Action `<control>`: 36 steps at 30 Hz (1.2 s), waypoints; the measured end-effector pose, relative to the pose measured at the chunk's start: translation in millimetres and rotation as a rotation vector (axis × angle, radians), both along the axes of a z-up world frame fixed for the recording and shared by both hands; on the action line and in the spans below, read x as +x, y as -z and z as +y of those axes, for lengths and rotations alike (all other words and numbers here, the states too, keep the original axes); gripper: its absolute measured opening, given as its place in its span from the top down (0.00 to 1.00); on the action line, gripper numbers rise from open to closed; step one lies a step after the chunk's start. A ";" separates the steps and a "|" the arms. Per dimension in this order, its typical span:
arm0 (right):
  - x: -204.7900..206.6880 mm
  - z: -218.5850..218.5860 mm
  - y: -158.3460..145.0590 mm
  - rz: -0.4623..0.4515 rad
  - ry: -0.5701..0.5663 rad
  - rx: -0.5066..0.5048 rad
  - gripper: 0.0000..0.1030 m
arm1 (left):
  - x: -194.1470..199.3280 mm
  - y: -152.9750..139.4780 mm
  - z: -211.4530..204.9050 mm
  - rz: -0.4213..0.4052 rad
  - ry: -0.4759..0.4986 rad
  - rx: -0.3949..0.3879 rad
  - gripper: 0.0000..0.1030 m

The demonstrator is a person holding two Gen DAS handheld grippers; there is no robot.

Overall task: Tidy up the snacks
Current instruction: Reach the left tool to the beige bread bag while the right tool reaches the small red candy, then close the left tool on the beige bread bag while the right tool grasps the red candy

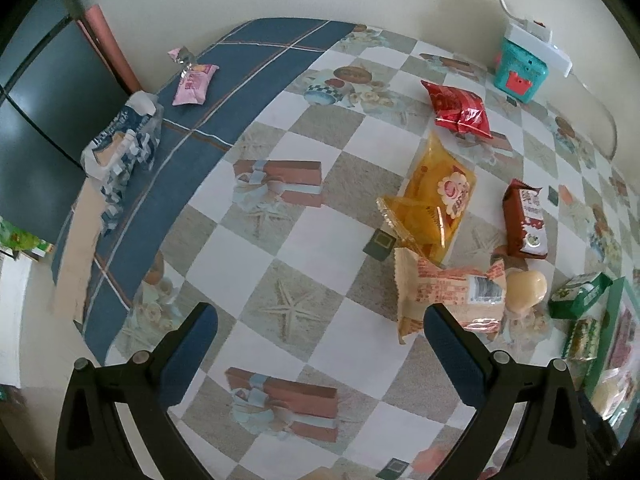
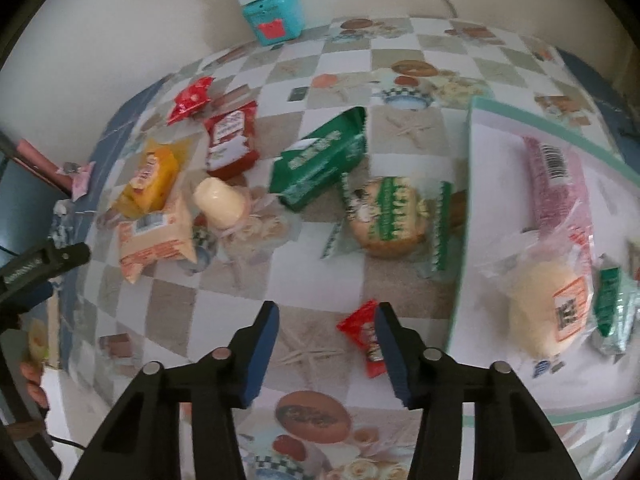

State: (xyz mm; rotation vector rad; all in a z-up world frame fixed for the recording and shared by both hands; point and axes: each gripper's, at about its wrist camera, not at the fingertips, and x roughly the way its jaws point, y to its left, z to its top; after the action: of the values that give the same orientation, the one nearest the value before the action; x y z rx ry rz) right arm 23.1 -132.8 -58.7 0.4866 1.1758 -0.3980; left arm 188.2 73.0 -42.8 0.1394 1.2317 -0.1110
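Note:
Snack packs lie scattered on the checked tablecloth. In the left wrist view my left gripper (image 1: 320,320) is open and empty above the cloth, its right finger just before an orange pack (image 1: 448,296). Beyond lie a yellow pack (image 1: 436,200), a brown-red pack (image 1: 526,220), a red pack (image 1: 458,110) and a pale jelly cup (image 1: 524,286). In the right wrist view my right gripper (image 2: 326,316) is open and empty; a small red pack (image 2: 362,332) lies by its right finger. A green pack (image 2: 320,160) and a green-wrapped cake (image 2: 388,216) lie ahead. A white tray (image 2: 500,152) at right holds several snacks.
A teal box (image 2: 274,16) with a white power strip on top stands by the wall. A pink pack (image 1: 194,82) and a blue-white bag (image 1: 120,148) lie on the blue border at far left. The table edge runs along the left.

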 end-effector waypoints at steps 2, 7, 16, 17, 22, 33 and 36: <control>-1.2 -1.7 3.3 0.020 0.001 -0.011 0.55 | 0.5 0.8 -0.4 0.008 -0.006 -0.012 0.01; -2.5 1.3 7.0 0.050 -0.030 -0.038 0.58 | 1.6 4.2 -4.8 0.027 -0.011 -0.027 0.00; -0.4 9.0 22.1 0.123 -0.075 -0.110 0.72 | 1.2 14.8 -17.7 0.080 -0.008 -0.065 0.01; -0.2 9.9 22.8 0.125 -0.078 -0.113 0.73 | 2.0 17.0 -19.0 0.091 -0.021 -0.077 0.01; 3.3 15.5 26.4 0.129 -0.092 -0.134 0.77 | 6.5 25.7 -23.5 0.145 -0.094 -0.189 0.01; 30.4 8.9 31.4 0.118 -0.115 -0.149 0.78 | 5.9 47.3 -35.2 0.211 -0.259 -0.304 0.01; 32.3 7.9 31.1 0.112 -0.115 -0.142 0.78 | 7.6 52.3 -37.9 0.209 -0.288 -0.341 0.01</control>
State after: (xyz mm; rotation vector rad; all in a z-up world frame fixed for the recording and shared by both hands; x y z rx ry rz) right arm 55.4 -124.8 -89.8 0.2750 1.2678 -0.4098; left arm 195.9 35.1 -95.1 -0.3531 1.4091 -0.0852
